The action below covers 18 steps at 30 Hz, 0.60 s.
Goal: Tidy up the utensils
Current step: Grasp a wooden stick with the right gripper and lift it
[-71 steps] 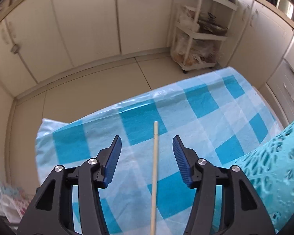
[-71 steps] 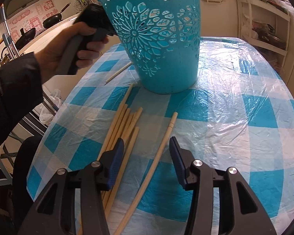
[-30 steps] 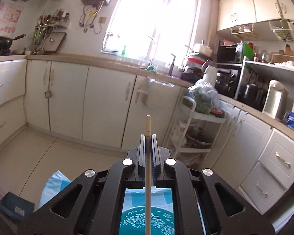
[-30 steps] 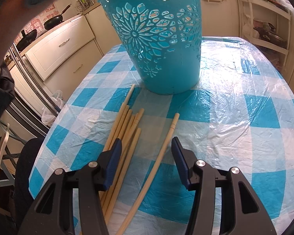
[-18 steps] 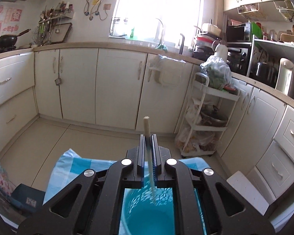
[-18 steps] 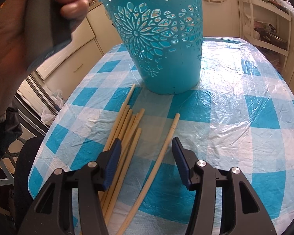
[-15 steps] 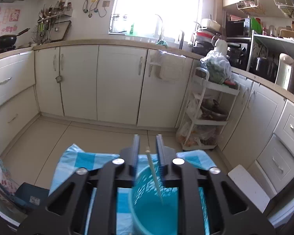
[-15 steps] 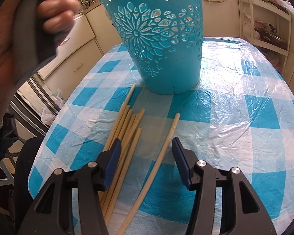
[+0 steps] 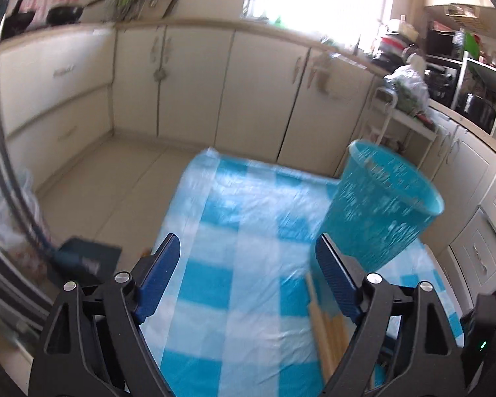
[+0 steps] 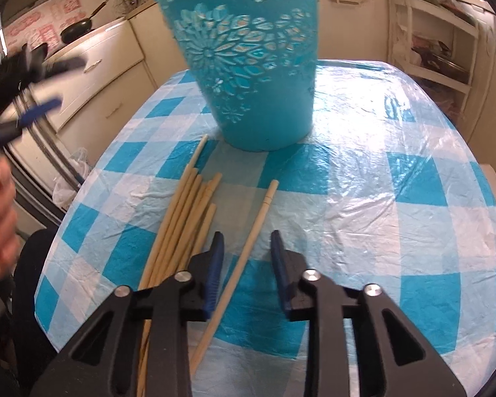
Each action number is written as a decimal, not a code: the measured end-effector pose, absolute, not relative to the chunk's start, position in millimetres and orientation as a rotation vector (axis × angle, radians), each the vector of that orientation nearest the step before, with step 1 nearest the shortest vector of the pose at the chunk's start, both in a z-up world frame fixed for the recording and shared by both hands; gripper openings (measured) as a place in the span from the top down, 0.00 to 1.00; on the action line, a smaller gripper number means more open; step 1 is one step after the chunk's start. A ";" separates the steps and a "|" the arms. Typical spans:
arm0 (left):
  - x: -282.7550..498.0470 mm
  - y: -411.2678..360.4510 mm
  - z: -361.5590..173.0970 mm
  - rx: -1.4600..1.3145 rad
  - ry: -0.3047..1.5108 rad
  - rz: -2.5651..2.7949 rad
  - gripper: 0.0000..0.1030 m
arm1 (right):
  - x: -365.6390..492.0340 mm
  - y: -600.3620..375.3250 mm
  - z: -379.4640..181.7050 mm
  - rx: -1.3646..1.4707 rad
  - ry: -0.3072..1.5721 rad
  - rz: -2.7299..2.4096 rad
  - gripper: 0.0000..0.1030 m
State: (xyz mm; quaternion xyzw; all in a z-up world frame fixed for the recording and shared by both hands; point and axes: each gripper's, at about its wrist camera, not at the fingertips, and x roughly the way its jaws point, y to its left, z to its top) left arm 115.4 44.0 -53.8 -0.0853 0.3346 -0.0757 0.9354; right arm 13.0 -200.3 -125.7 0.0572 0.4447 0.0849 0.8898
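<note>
progress: honestly early days, I'd say. Most of the chopsticks (image 10: 185, 231) are not put away yet; they lie in a loose bunch on the checked worktop (image 10: 413, 218), just in front of the blue basket (image 10: 248, 66). Can't see inside the basket from either camera, so no idea how many are in there.

left fingers: left gripper (image 9: 244, 279) has just been opening and now stands wide, nothing between the fingers. It's out over the worktop with the basket off to its right, and the whole view is smeared.

right fingers: right gripper (image 10: 244, 261) has just been closing, now fairly narrow around the single chopstick (image 10: 244, 251) lying apart from the bunch. The stick sits between the fingers, but there's a gap either side, so not gripped yet.

left to do: pinch that one, drop it in the basket, then the bunch.
</note>
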 end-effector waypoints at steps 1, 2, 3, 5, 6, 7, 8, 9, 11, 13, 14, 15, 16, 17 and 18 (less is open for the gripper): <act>116.0 49.0 -64.8 -0.191 0.714 -0.150 0.22 | 15.0 -198.5 -125.7 0.100 0.925 0.169 0.82; 117.2 52.2 -73.9 -0.200 0.736 -0.148 0.22 | 17.1 -195.6 -125.9 0.076 0.923 0.162 0.82; 118.0 53.8 -82.1 -0.204 0.754 -0.146 0.22 | 18.2 -192.9 -126.0 0.051 0.920 0.155 0.82; 119.2 57.3 -98.6 -0.211 0.790 -0.149 0.22 | 18.6 -185.7 -125.6 -0.029 0.921 0.139 0.86; 120.0 58.2 -105.0 -0.218 0.808 -0.154 0.22 | 18.5 -183.8 -125.1 -0.052 0.932 0.154 0.89; 118.8 58.7 -110.3 -0.221 0.816 -0.155 0.22 | 18.5 -183.6 -124.6 -0.059 0.944 0.167 0.91; 117.7 58.9 -114.6 -0.224 0.825 -0.155 0.20 | 17.5 -184.5 -123.9 -0.071 0.958 0.177 0.92; 116.1 59.8 -118.3 -0.226 0.830 -0.156 0.20 | 16.6 -185.9 -123.8 -0.081 0.964 0.180 0.92; 114.9 60.0 -125.7 -0.230 0.842 -0.154 0.16 | 14.5 -189.5 -124.0 -0.091 0.967 0.178 0.92; 116.6 59.2 -131.1 -0.240 0.863 -0.153 0.16 | 13.3 -193.5 -124.4 -0.079 0.967 0.177 0.93; 117.5 58.4 -129.4 -0.245 0.859 -0.157 0.16 | 12.6 -195.3 -124.2 -0.065 0.968 0.174 0.94; 116.6 58.2 -129.7 -0.241 0.854 -0.151 0.14 | 11.3 -200.2 -123.4 -0.027 0.966 0.176 0.94; 116.0 57.6 -130.9 -0.236 0.854 -0.147 0.14 | 8.9 -205.3 -121.6 0.014 0.960 0.180 0.94; 116.4 56.8 -132.2 -0.236 0.859 -0.152 0.14 | 7.2 -209.0 -119.5 0.050 0.953 0.186 0.94; 116.3 55.4 -134.1 -0.230 0.866 -0.157 0.13 | 2.9 -215.2 -115.2 0.098 0.939 0.196 0.94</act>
